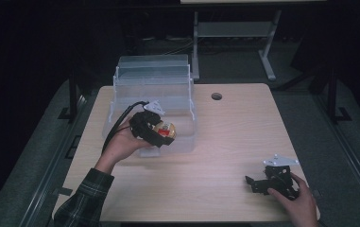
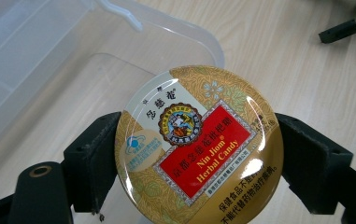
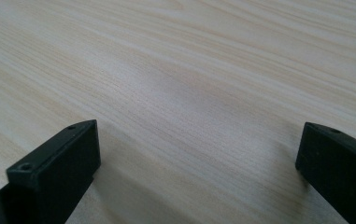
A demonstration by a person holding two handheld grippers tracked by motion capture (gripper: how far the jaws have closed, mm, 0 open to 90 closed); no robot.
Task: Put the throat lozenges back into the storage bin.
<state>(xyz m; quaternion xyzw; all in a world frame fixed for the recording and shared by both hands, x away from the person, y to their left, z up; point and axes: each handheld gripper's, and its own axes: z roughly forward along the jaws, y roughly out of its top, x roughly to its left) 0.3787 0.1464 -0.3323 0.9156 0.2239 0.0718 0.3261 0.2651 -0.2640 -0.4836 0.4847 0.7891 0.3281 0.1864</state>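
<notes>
i find the left gripper (image 1: 161, 131) raised over the front part of the clear plastic box (image 1: 187, 142), at the left half of the wooden table (image 1: 234, 137). its jaws are closed on the round candy tin (image 2: 199, 144), one jaw pressed against each side of the rim. the tin faces the camera flat on in the left gripper view, with the red "nin jiom herbal candy" label readable and tilted upward to the right. below the tin i see the box's transparent rim and floor; the tin is held in the air above them, not resting. the box's hinged lid stands open at the back in the high view.

the right gripper (image 1: 255, 184) lies low at the near right corner of the table, well apart from the box. its jaws are spread wide with nothing between them; in the right gripper view i see bare wood grain between the two pads. the right hand (image 1: 298, 201) is wrapped around it from behind.
</notes>
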